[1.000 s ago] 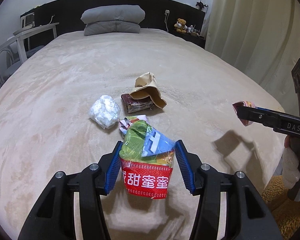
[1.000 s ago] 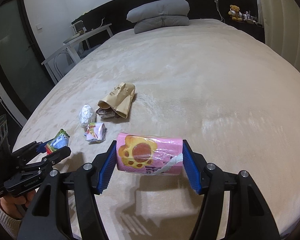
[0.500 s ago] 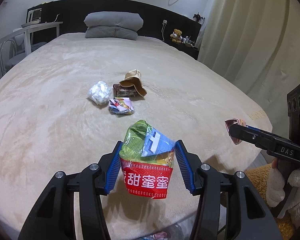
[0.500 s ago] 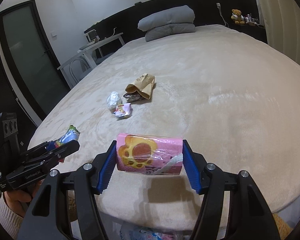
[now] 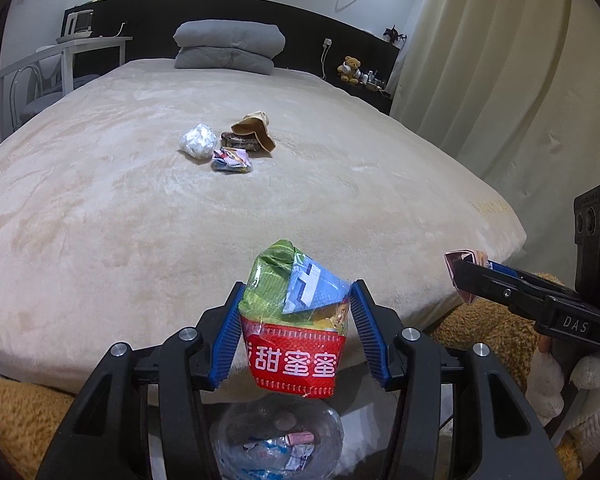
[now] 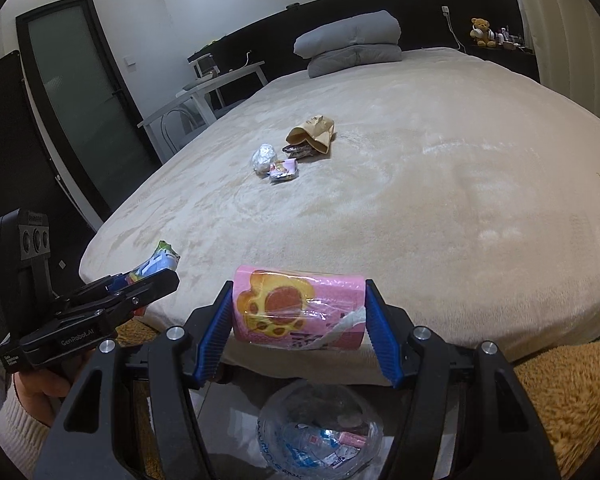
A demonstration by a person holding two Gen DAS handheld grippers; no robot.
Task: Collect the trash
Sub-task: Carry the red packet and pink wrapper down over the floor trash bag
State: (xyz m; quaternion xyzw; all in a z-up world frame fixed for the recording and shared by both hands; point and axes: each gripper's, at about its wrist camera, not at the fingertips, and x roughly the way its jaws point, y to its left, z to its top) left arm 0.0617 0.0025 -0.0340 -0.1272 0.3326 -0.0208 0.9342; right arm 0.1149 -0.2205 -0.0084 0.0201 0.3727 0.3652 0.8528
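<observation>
My left gripper [image 5: 296, 336] is shut on a red, green and blue snack wrapper [image 5: 296, 316], held past the foot of the bed above a clear-lined trash bin [image 5: 278, 440]. My right gripper [image 6: 298, 330] is shut on a pink paw-print packet [image 6: 296, 312], also above the bin [image 6: 320, 436]. On the bed lie a white crumpled wad [image 5: 198, 141], a small colourful wrapper [image 5: 231, 160], a dark wrapper [image 5: 240, 142] and a brown paper bag [image 5: 256, 128]. Each gripper shows in the other's view: the right one [image 5: 466, 276] and the left one [image 6: 156, 276].
The beige bed [image 5: 140, 220] fills both views, with grey pillows [image 5: 228, 46] at the dark headboard. A white desk and chair [image 5: 52, 76] stand at the left, curtains [image 5: 500, 72] at the right. A brown shaggy rug [image 6: 572, 392] lies around the bin.
Both grippers have pulled back from the bed with their wrappers. The trash on the bed now lies farther off and the bin has come into view below.
</observation>
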